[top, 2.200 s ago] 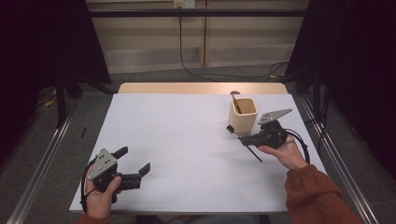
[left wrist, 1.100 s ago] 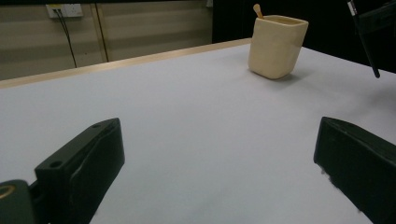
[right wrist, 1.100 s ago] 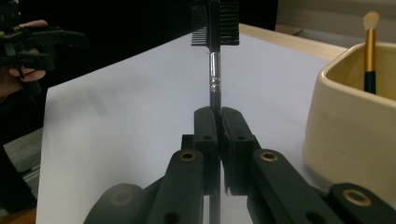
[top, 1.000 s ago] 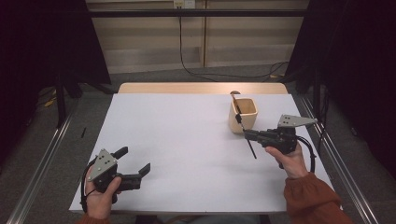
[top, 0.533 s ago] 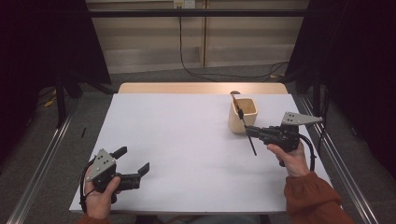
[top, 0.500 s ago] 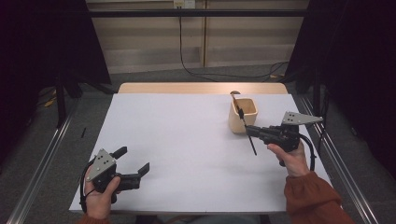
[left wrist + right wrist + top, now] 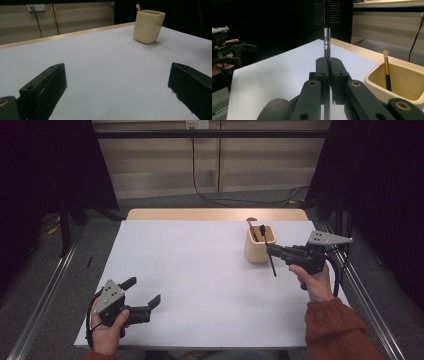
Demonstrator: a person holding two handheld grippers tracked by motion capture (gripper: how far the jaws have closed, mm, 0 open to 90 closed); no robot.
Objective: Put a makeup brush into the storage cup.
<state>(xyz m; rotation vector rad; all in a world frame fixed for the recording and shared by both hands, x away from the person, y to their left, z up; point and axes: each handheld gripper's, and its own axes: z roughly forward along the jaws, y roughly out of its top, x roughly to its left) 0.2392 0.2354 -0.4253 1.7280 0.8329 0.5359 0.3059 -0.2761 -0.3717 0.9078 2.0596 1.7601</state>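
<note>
My right gripper (image 7: 270, 251) is shut on a black makeup brush (image 7: 273, 266), which stands nearly upright just right of a cream cup (image 7: 255, 252). The brush's flat dark head sits above the cup's rim. In the right gripper view the jaws (image 7: 329, 65) pinch the brush handle (image 7: 327, 42), and the cup (image 7: 372, 75) stands to the right with a gold-handled brush (image 7: 386, 67) inside it. My left gripper (image 7: 141, 291) rests open and empty near the table's front left. The left gripper view shows the two black jaws (image 7: 117, 85) wide apart, with the cup (image 7: 148, 26) far off.
A white sheet (image 7: 200, 270) covers the table, with a wooden strip (image 7: 210, 214) along the far edge. Metal rails run down both sides of the table. The left hand and its gripper (image 7: 234, 53) show at the left of the right gripper view.
My right gripper has shifted right and slightly up with the brush. The brush has swung from a slant to nearly upright beside the cup. The left gripper has stayed put.
</note>
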